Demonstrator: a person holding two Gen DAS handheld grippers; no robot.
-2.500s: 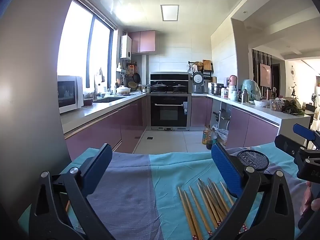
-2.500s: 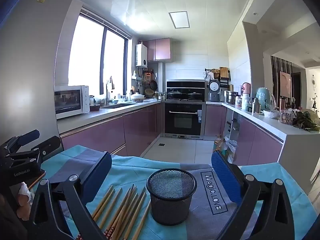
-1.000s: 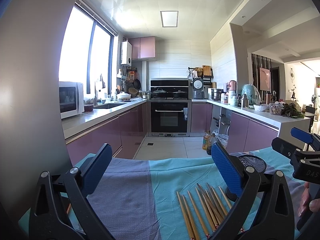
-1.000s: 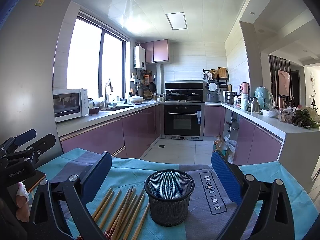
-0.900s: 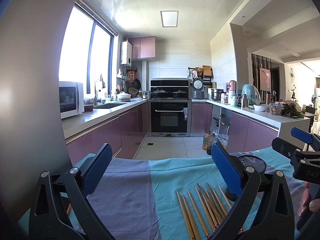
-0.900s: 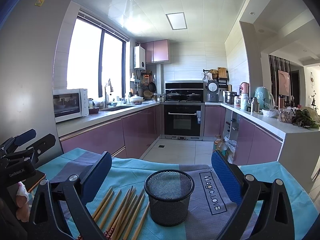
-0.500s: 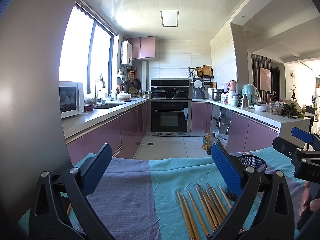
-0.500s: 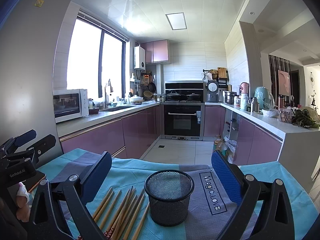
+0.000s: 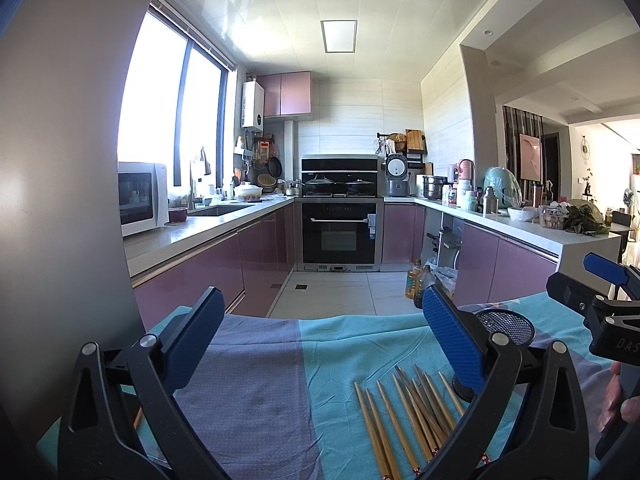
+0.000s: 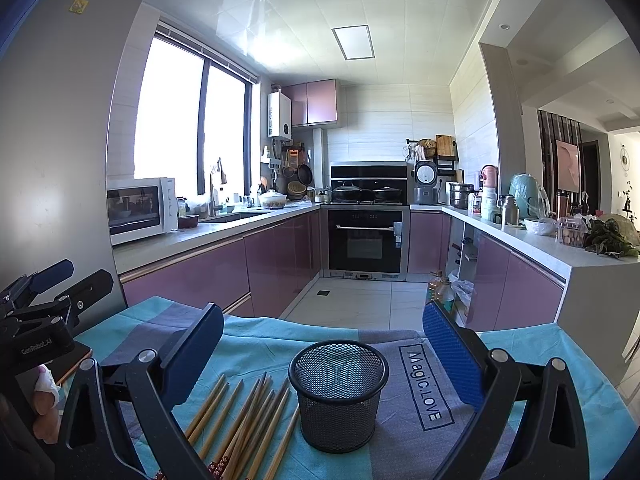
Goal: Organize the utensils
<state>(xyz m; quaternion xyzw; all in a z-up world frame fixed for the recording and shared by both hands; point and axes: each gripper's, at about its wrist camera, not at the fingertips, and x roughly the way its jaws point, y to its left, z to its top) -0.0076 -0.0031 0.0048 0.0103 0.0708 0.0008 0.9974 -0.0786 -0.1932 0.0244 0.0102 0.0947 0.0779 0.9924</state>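
A: Where are the chopsticks (image 10: 240, 420)?
B: Loose on the cloth (image 10: 256, 338), just left of the mesh cup (image 10: 338, 394).
A: And each tool?
B: Left tool (image 9: 320, 344) gapes wide, empty; right tool (image 10: 320, 352) likewise.

A teal and grey cloth (image 10: 400, 364) covers the tabletop. On it stands a black mesh cup (image 10: 338, 394); wooden chopsticks (image 10: 244, 420) lie loose at its nine o'clock.

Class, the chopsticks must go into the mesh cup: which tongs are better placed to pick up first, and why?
Probably the left tongs: open, with the chopsticks just ahead. The right tongs face the mesh cup.
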